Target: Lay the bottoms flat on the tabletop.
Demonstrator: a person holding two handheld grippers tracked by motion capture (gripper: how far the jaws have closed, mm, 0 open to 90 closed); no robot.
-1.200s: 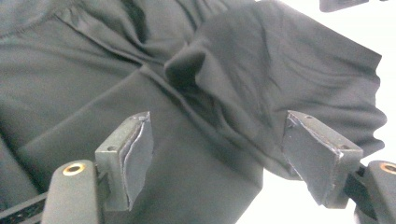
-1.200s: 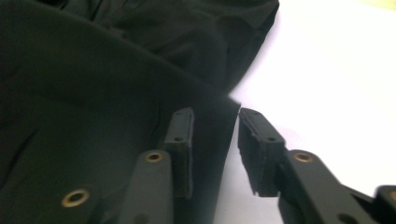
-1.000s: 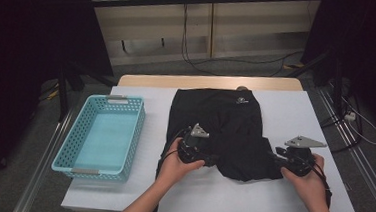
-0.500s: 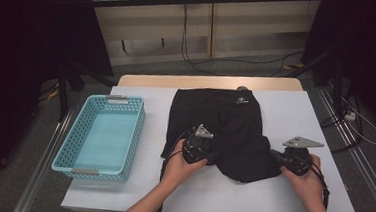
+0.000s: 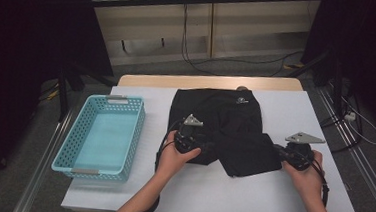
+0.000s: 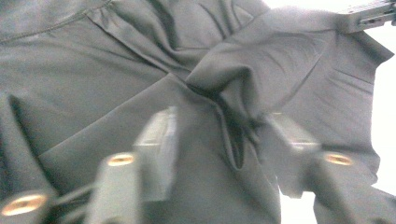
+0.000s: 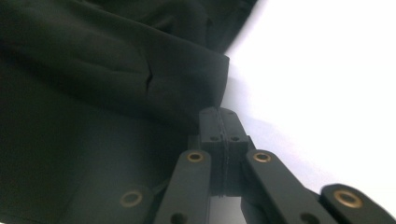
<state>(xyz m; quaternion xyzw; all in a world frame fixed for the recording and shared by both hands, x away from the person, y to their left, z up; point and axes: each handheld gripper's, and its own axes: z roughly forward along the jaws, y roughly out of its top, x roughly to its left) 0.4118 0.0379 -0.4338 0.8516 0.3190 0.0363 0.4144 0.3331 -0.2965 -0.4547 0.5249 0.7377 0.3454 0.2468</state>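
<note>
A black garment (image 5: 225, 118) with a small white logo lies spread on the white table (image 5: 300, 114). My left gripper (image 5: 206, 147) rests on its lower left part. In the left gripper view that gripper (image 6: 224, 149) is open, its jaws apart on either side of a raised fold of the garment (image 6: 93, 84). My right gripper (image 5: 278, 151) sits at the garment's lower right corner. In the right gripper view its jaws (image 7: 219, 116) are shut together on the hem of the garment (image 7: 93, 93). The right gripper's tip (image 6: 369, 14) holds a lifted edge of cloth.
A light blue plastic basket (image 5: 135, 132) stands empty at the table's left side. Bare white table (image 7: 317, 70) lies right of the garment and along the front edge. Cables run over the floor behind the table.
The right gripper has edged left with the hem, so the garment's lower right flap now bunches inward. The left gripper has shifted slightly up the cloth.
</note>
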